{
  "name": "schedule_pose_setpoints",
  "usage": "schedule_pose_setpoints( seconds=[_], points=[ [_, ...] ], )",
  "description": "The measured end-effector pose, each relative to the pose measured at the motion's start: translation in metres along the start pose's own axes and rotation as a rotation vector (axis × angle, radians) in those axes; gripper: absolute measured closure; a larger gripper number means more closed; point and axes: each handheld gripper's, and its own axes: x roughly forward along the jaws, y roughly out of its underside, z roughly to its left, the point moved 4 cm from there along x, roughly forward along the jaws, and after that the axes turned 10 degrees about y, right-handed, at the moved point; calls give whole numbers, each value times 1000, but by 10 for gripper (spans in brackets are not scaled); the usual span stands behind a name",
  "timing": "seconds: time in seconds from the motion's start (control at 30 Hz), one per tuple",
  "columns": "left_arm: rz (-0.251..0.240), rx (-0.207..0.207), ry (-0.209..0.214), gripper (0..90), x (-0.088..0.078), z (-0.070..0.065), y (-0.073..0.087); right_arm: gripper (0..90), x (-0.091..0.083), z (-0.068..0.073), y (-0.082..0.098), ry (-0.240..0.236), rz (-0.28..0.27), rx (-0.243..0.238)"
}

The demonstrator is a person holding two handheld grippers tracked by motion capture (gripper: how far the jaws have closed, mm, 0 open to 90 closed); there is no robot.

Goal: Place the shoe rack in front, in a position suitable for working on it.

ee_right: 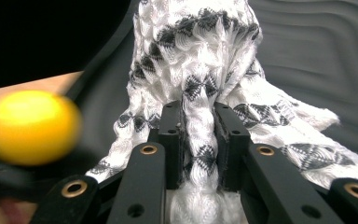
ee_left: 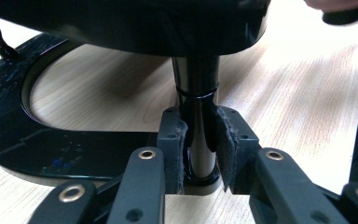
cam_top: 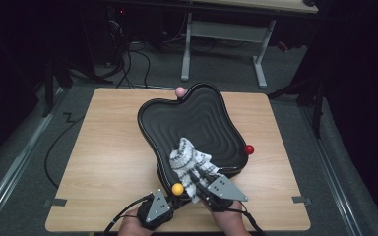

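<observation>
1. The black wavy-rimmed tray (cam_top: 211, 118) stands on a post (ee_left: 196, 135) above its black base (ee_left: 37, 149). A white-and-black knitted cloth (cam_top: 187, 160) lies on its near part and hangs over the near rim.
2. The right tongs (ee_right: 199, 144) pinch a fold of the cloth.
3. The left tongs (ee_left: 200, 149) are pressed onto the post.
4. Coloured balls sit at the rim: yellow ball (cam_top: 177, 189) near, red ball (cam_top: 248, 149) right, pink ball (cam_top: 180, 91) far.
5. The wooden worktop (cam_top: 103, 157) carries the tray; grey floor and a white table frame (cam_top: 224, 49) lie beyond.
</observation>
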Motion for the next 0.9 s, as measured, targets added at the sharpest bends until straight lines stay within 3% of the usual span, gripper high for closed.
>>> schedule_pose_setpoints(
  seconds=[0.2,0.53,0.57,0.67,0.77,0.8,0.83,0.9],
  points=[
    [1,0,1,723,0,0,0,775,-5,22,-2,-62,-19,-30],
    [2,-1,4,723,0,0,0,780,-3,23,-1,-57,-18,-68],
    [1,-2,3,723,0,0,0,778,-3,23,0,-19,-25,-99],
    [1,-2,3,723,0,0,0,770,-2,21,0,8,-26,-99],
    [1,-3,3,724,0,0,0,764,1,8,1,54,-19,-63],
    [1,-3,4,724,0,1,0,760,1,-5,2,84,-11,-29],
    [1,-2,4,724,0,0,0,760,1,-5,2,84,-11,-29],
    [1,-2,4,724,0,1,0,757,2,-21,3,117,-4,4]
  ],
)
